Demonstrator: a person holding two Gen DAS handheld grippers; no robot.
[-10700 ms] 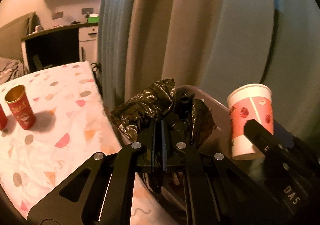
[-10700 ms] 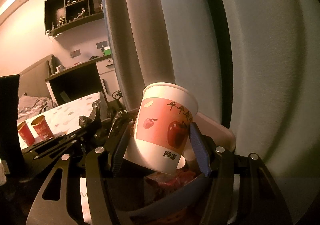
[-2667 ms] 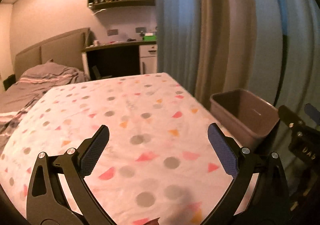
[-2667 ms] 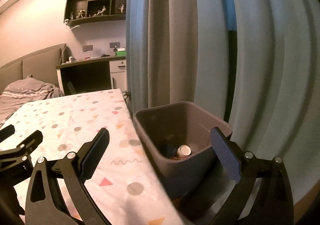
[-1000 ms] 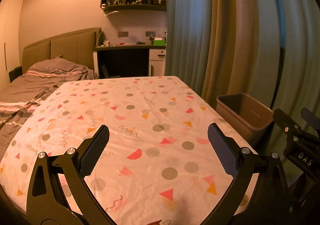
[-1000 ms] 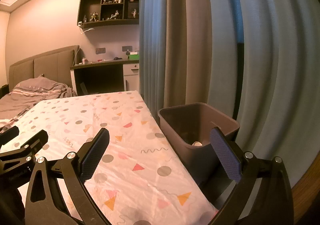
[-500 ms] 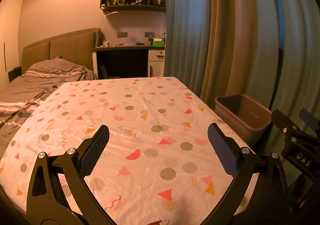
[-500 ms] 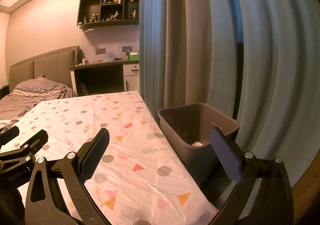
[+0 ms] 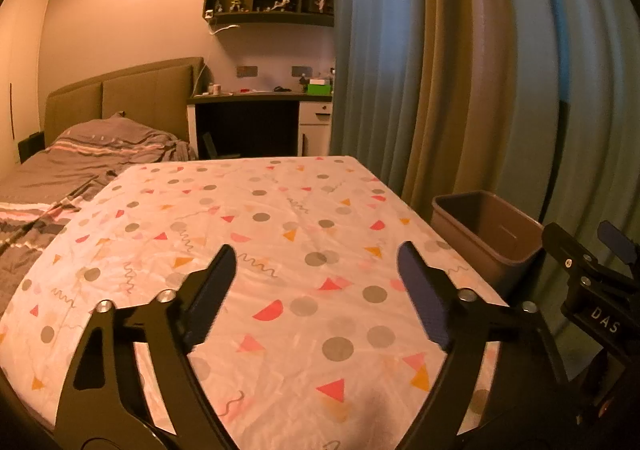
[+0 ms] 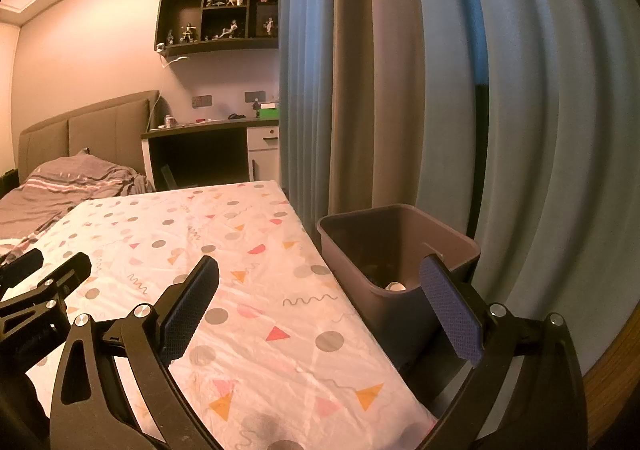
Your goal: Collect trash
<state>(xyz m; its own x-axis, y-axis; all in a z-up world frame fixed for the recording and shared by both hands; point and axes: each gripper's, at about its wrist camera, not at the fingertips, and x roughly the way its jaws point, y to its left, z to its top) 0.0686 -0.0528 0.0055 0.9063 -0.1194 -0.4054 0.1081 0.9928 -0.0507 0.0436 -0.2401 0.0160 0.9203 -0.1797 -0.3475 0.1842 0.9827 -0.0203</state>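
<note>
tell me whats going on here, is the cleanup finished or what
A person holds two grippers over a table with a patterned cloth. Neither holds anything: the left gripper has nothing between its jaws, which are closing, and the right gripper is open. No trash shows on the cloth. The bin beside the table holds some, including something white.

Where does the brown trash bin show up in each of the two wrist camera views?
Left wrist: trash bin at right, beyond the table's right edge.
Right wrist: trash bin right of centre, beside that edge, something white inside.
Shared landmark: green box on the desk.
</note>
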